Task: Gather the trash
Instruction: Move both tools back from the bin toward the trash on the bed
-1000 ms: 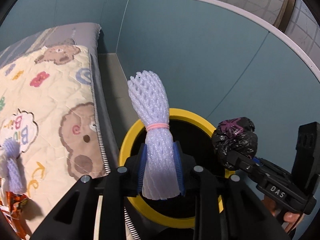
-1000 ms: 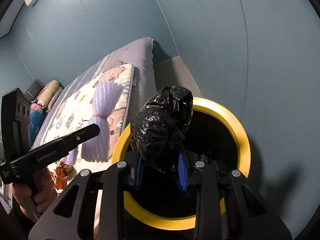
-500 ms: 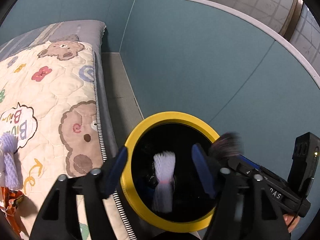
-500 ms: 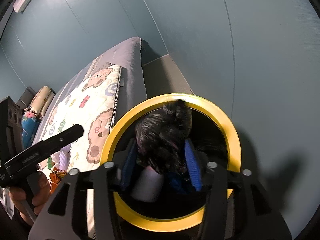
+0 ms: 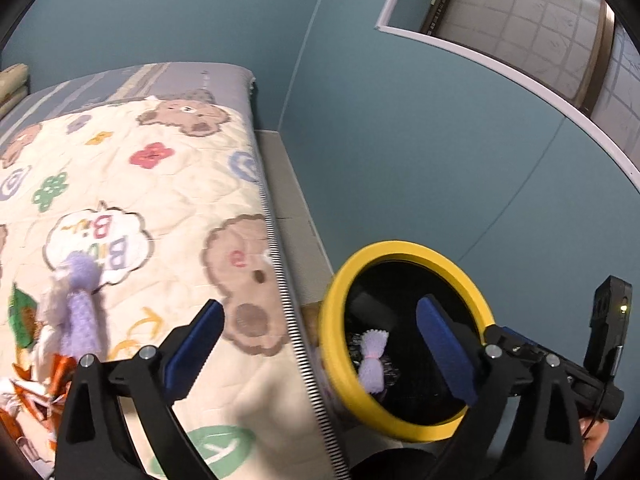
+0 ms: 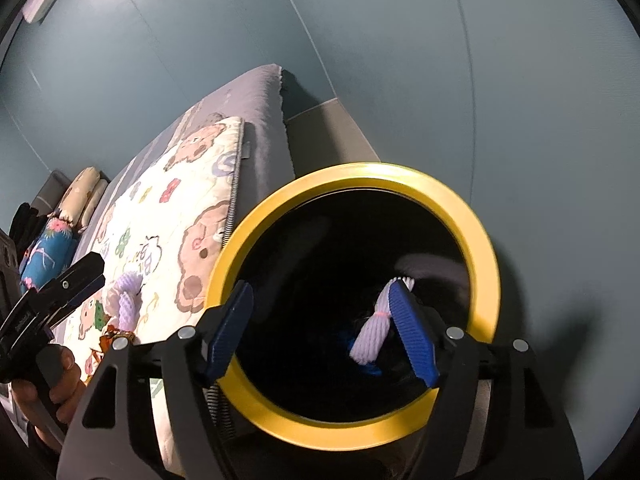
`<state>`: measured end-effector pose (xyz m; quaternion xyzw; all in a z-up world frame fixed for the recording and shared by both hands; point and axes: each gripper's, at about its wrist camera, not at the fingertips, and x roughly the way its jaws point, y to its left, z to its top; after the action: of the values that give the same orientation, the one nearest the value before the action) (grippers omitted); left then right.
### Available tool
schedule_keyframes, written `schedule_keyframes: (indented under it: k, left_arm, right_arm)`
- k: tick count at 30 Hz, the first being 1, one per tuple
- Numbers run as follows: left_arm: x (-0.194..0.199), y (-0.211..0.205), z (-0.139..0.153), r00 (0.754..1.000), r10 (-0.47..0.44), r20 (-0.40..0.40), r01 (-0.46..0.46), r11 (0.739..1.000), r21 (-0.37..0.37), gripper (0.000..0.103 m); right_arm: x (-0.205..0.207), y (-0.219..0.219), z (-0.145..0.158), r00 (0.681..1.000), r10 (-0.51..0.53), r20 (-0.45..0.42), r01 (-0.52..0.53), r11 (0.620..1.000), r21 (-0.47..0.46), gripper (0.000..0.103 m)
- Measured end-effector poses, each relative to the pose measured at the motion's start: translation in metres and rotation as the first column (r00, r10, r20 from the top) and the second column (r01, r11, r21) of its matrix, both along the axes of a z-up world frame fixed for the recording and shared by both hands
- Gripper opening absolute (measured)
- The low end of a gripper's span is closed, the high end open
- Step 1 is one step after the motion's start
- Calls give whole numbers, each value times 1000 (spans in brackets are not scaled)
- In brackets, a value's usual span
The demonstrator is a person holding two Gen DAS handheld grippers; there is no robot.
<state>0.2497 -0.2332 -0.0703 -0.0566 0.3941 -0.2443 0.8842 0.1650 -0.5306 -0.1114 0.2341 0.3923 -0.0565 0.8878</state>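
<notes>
A black bin with a yellow rim (image 5: pixel 340 292) (image 6: pixel 486 240) stands on the floor beside the bed. A lavender foam net (image 5: pixel 373 360) (image 6: pixel 372 334) lies inside it on dark trash. My left gripper (image 5: pixel 320 352) is open and empty, straddling the bed edge and the bin. My right gripper (image 6: pixel 324 332) is open and empty above the bin mouth. A second lavender foam net (image 5: pixel 78 312) (image 6: pixel 130 300) lies on the bear-print quilt (image 5: pixel 160 208), next to orange wrappers (image 5: pixel 36 396) and a green one (image 5: pixel 22 316).
The teal wall (image 5: pixel 400 120) rises right behind the bin. A grey floor strip (image 5: pixel 292 208) runs between bed and wall. Pillows (image 6: pixel 60 224) lie at the far end of the bed. A window (image 5: pixel 520 20) is at top right.
Both grippers opened. The foam net and the black trash bag dropped into the bin. The left gripper swung left toward the bed, and the right stayed over the bin.
</notes>
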Motion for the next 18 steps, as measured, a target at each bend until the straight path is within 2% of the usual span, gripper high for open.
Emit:
schedule_keyframes:
  k: [11,18]
  left_arm:
    - [-19,73,16,995,91,50,-92,996,15,95]
    - [-37,131,32,977,182,111,-187,982,39,95]
  right_arm:
    - [6,49,25,994,88,59,-85,996,-39,73]
    - [12,95,45,979,179,98,-173,983,-64,74]
